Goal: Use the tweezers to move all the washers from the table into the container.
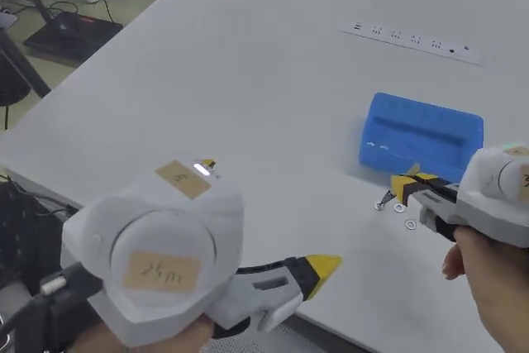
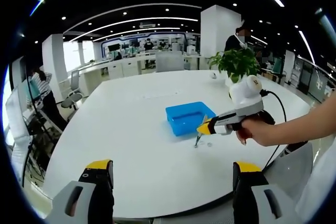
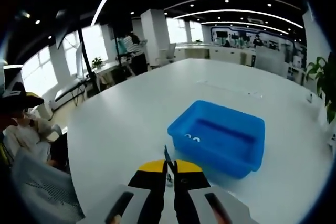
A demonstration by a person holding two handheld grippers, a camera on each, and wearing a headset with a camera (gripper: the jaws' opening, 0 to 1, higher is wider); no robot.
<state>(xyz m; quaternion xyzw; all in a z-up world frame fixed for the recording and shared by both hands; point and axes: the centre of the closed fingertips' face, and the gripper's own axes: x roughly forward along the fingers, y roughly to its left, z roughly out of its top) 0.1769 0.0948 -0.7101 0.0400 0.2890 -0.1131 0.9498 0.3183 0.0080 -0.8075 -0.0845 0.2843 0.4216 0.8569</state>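
Washers (image 1: 410,224): two loose on white worktop (image 1: 248,80), just near of blue container (image 1: 421,134); two more lie inside it. Right gripper (image 1: 407,185) clenched on tweezers (image 1: 385,199), tips beside loose washers. Left gripper (image 2: 173,167) released, jaws wide, near left.
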